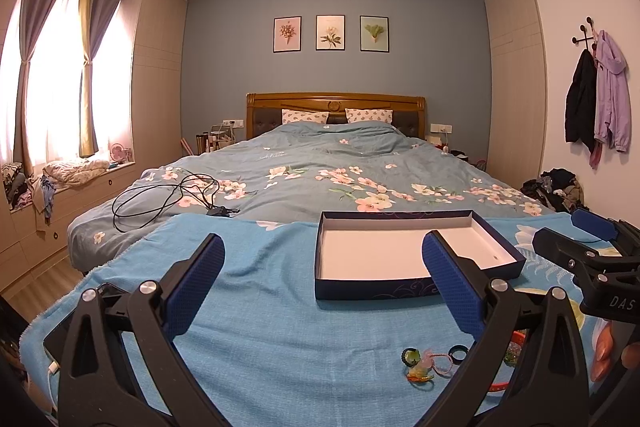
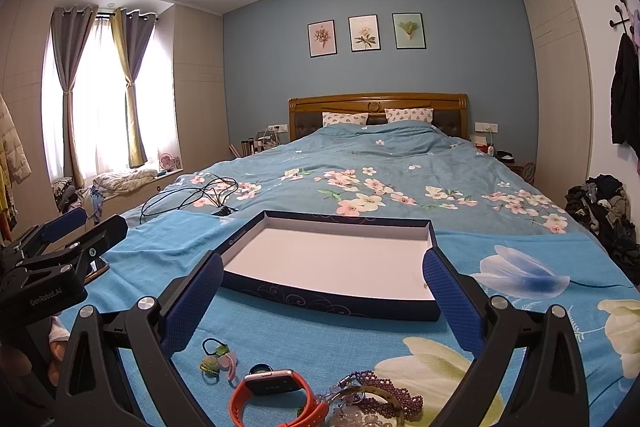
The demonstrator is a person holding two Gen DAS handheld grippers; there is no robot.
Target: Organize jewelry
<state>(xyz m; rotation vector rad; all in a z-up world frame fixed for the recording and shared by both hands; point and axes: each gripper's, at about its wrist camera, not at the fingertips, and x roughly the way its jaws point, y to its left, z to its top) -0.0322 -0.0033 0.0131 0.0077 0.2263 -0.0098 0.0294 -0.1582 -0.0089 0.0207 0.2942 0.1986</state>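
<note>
Nothing has been sorted yet, as far as can be seen: the shallow dark-blue box [image 2: 332, 303] is laid out on the blue cloth [image 1: 256, 311] at the foot of the bed [image 2: 392, 163], and its white floor is bare apart from a tiny dark speck near one wall, which cannot be identified at this size. The jewelry is all gathered on the cloth just in front of the box. An orange-strapped watch [image 2: 276, 393] is seen lying flat beside a purple beaded bracelet [image 2: 394, 397], with a dark ring [image 2: 261, 369] just behind the watch and a small cluster of green and pink hair ties [image 2: 218, 357] to its side. The right tool [image 2: 323, 277] is held wide open with nothing between its blue pads, hovering above the pile and pointed at the box. The left tool [image 1: 323, 269] is likewise spread open and empty, held off to the left over bare cloth. A tangled black cable [image 1: 168, 199] is left lying further up the bed, well apart from the work. The whole job is judged to remain: every piece is yet to be picked up and placed in the box.
</note>
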